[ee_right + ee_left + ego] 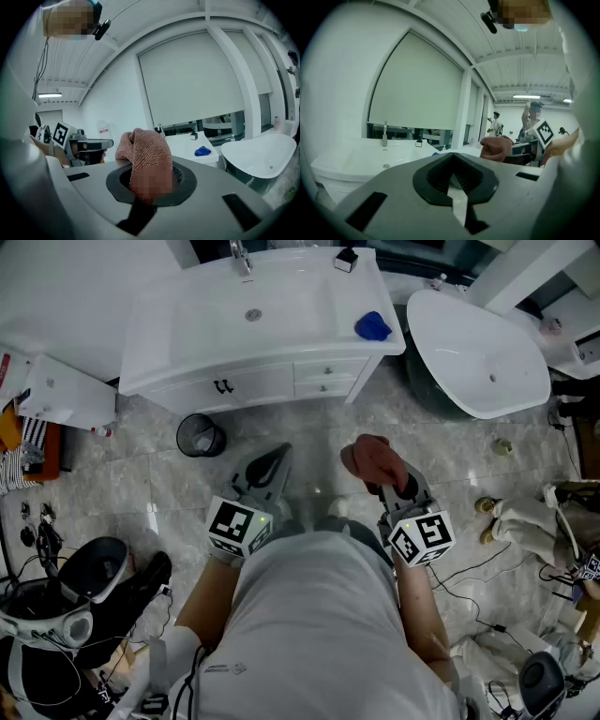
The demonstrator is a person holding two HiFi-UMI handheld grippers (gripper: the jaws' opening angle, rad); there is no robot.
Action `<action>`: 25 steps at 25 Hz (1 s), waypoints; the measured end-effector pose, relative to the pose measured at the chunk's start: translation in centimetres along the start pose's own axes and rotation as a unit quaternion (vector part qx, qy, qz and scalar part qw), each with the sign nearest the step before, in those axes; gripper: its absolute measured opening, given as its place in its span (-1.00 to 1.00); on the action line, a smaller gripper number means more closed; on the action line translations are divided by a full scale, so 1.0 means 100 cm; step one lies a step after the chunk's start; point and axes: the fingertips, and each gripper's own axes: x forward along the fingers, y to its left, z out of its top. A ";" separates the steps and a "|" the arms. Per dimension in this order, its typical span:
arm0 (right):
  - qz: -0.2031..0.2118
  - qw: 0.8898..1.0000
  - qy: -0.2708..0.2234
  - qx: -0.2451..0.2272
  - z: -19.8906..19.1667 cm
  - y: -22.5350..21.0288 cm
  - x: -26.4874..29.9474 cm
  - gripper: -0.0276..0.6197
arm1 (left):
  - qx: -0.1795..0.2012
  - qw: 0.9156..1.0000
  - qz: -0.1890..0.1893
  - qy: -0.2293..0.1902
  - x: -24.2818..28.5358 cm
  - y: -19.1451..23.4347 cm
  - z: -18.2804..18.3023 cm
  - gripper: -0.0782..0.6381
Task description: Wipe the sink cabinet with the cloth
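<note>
The person holds both forearms forward and low in front of the body, the left forearm (208, 601) and the right forearm (418, 604) about level, with the two grippers side by side and apart. The left gripper (276, 459) has its jaws together with nothing between them. The right gripper (384, 476) has its jaws closed on the cloth (369, 456).

Grippers, two: left gripper (276, 459), right gripper (386, 482). Red cloth (371, 457), one. Sink cabinet (291, 338), one. Bathtub (469, 343), one. Bin (200, 436), one.
</note>
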 end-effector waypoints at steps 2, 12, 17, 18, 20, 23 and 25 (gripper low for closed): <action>0.003 1.000 0.001 -0.003 -0.002 -0.007 -0.003 -0.77 | 0.009 1.000 0.006 0.003 0.005 -0.005 -0.002 -0.75; 0.020 1.000 0.004 0.004 -0.002 -0.044 -0.025 -0.77 | -0.016 1.000 0.013 0.013 0.033 -0.039 -0.007 -0.75; 0.034 0.999 0.006 0.033 -0.007 -0.068 -0.035 -0.77 | -0.024 0.999 0.038 0.029 0.040 -0.057 -0.018 -0.75; 0.038 0.999 0.006 0.038 -0.007 -0.072 -0.036 -0.77 | -0.023 0.998 0.043 0.033 0.041 -0.060 -0.020 -0.75; 0.045 0.998 0.006 0.045 -0.009 -0.078 -0.036 -0.77 | -0.022 0.998 0.052 0.040 0.041 -0.064 -0.023 -0.75; 0.051 0.997 0.008 0.061 -0.011 -0.085 -0.035 -0.77 | -0.017 0.997 0.062 0.047 0.042 -0.068 -0.025 -0.75; 0.055 0.996 0.011 0.069 -0.012 -0.088 -0.032 -0.77 | -0.016 0.996 0.065 0.051 0.043 -0.068 -0.027 -0.75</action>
